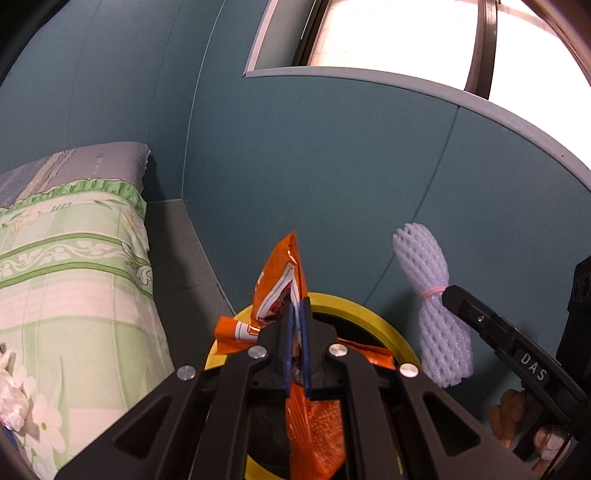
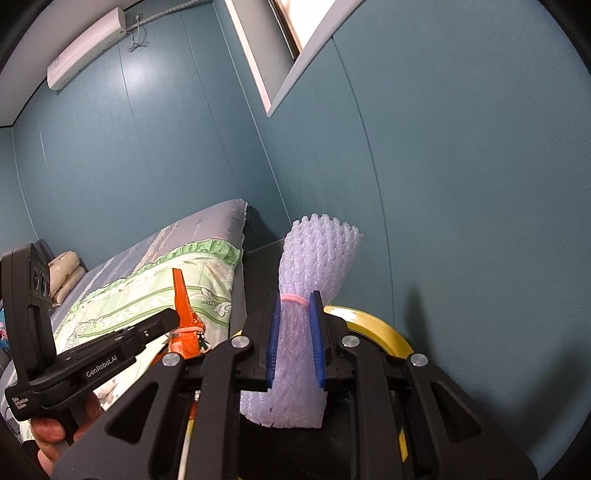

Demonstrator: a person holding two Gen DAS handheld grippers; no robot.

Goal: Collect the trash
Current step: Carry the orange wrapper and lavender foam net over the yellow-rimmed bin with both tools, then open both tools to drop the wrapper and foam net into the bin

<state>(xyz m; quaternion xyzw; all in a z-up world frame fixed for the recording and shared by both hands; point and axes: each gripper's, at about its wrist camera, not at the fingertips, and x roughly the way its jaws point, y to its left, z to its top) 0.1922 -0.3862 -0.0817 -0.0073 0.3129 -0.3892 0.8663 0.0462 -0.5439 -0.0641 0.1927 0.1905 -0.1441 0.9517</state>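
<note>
Teal wall panels [image 1: 314,177] close off the corner of a bedroom, with a bright window [image 1: 388,33] above and a bed [image 1: 74,258] under a green floral cover running along one side. Wedged between bed and wall sits a yellow-rimmed bin [image 1: 373,314] with a dark inside, directly beneath both pairs of tongs.

The left tongs [image 1: 297,332] are pinched nearly flat on an orange snack wrapper [image 1: 284,280]; its crumpled top stands up past the blue pads [image 1: 304,343] and its tail hangs down below them over the bin's mouth. The right tongs [image 2: 295,339] are clamped narrowly on a bundle of lilac foam fruit netting [image 2: 314,258], gripping it just under the pink rubber band [image 2: 293,298] that cinches its waist. The bundle's long axis runs upright, fanned end up, lower end dangling over the dark opening with the yellow rim showing behind it.

Both pieces of trash appear to hang above the bin's opening, side by side, the netting nearer the wall, the wrapper nearer the bed. The coming move likely turns on that vertical line: each item should drop straight down if released, provided its lower end lies inside the rim. Neither hand looks clearly nearer; the wrapper's tail seems lower.
</note>
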